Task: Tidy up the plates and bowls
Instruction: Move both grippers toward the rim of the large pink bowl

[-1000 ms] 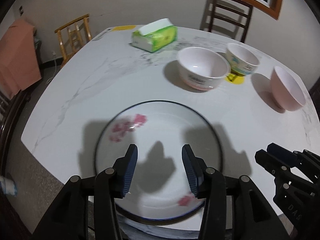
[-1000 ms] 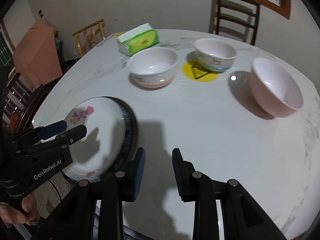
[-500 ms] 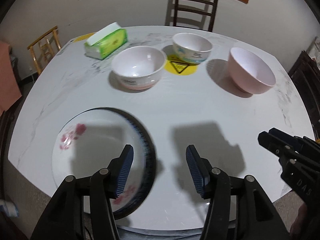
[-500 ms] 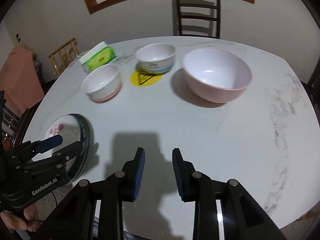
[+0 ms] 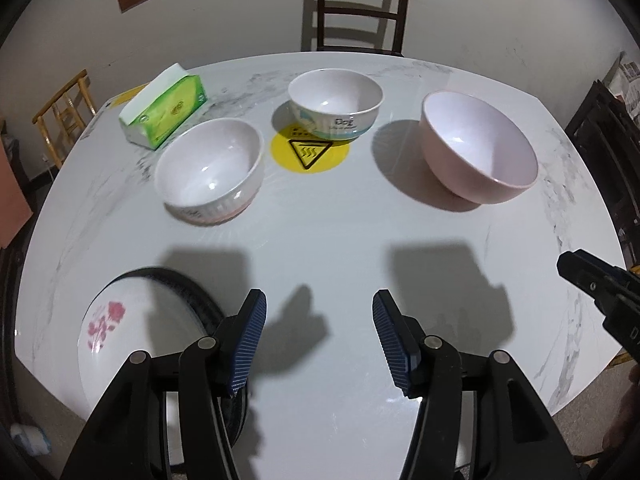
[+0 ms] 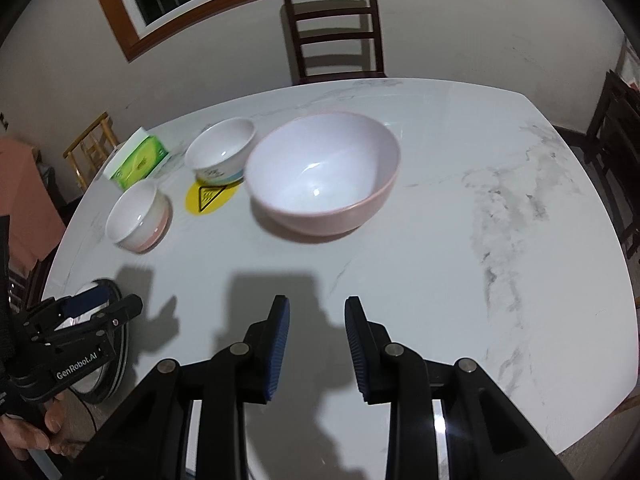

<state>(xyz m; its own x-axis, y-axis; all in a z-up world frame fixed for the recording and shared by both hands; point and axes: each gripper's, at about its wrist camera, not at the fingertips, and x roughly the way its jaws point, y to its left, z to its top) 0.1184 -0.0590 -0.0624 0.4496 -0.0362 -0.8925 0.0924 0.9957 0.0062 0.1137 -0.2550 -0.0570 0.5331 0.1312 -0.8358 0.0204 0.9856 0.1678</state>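
A white plate with pink flowers [image 5: 116,332] lies on a dark-rimmed plate at the table's near left edge. Three bowls stand farther back: a ribbed white and pink bowl [image 5: 210,170], a white bowl with blue print [image 5: 335,104] on a yellow sticker, and a large pink bowl [image 5: 478,152], which also shows in the right wrist view [image 6: 322,174]. My left gripper [image 5: 318,338] is open and empty above the table, right of the plates. My right gripper [image 6: 316,344] is open and empty, in front of the large pink bowl.
A green tissue pack [image 5: 164,106] lies at the back left of the white marble table [image 5: 320,240]. A dark wooden chair [image 5: 358,4] stands behind the table, a light wooden chair [image 5: 64,112] at the left, and dark furniture [image 6: 616,152] at the right.
Both grippers have swung right, away from the stacked plates. The plates slid to the left of the views and the large pink bowl came nearer in the right wrist view. Both stayed open.
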